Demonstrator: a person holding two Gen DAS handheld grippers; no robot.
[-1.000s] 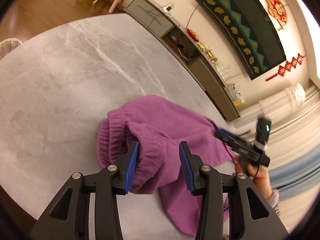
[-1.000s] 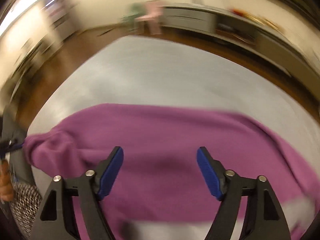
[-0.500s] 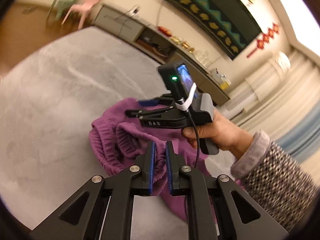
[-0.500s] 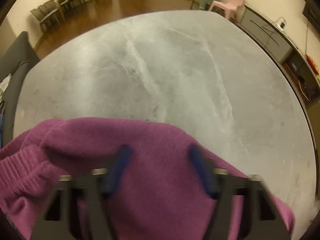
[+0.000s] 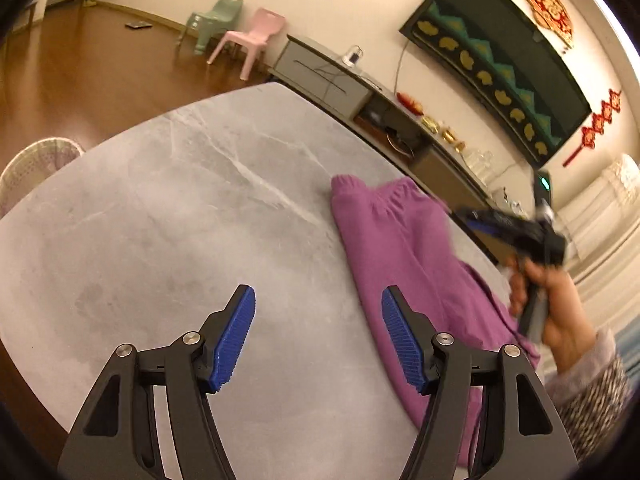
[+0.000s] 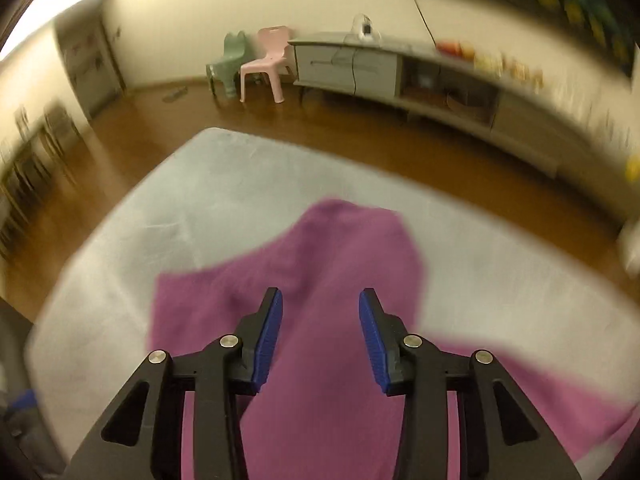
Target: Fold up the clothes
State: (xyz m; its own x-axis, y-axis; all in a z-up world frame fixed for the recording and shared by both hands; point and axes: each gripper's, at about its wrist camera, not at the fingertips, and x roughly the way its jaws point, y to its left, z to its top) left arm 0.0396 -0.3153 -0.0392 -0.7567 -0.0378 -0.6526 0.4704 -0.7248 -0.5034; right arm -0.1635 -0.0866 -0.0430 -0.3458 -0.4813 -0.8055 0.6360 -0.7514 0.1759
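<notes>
Since a second ago both grippers have let go of the purple trousers [image 5: 404, 264], which now lie flat and folded lengthwise on the grey marble table [image 5: 168, 216], on the side of it toward the TV cabinet [image 5: 328, 80], with their elastic cuffs at the end nearest that cabinet.

The left gripper [image 5: 318, 336] hangs over bare table just beside the trousers on the side away from the cabinet; its jaws are opening and nothing is between them. The right gripper [image 6: 320, 334] hovers above the trousers, its jaws opening too, with cloth below but not pinched; the view is blurred.

Judging from this, the next fold across the length could go askew. The trousers lie near the table edge on the cabinet side, so a careless drag may pull them over. A grip on only the top layer would open the lengthwise fold again.
</notes>
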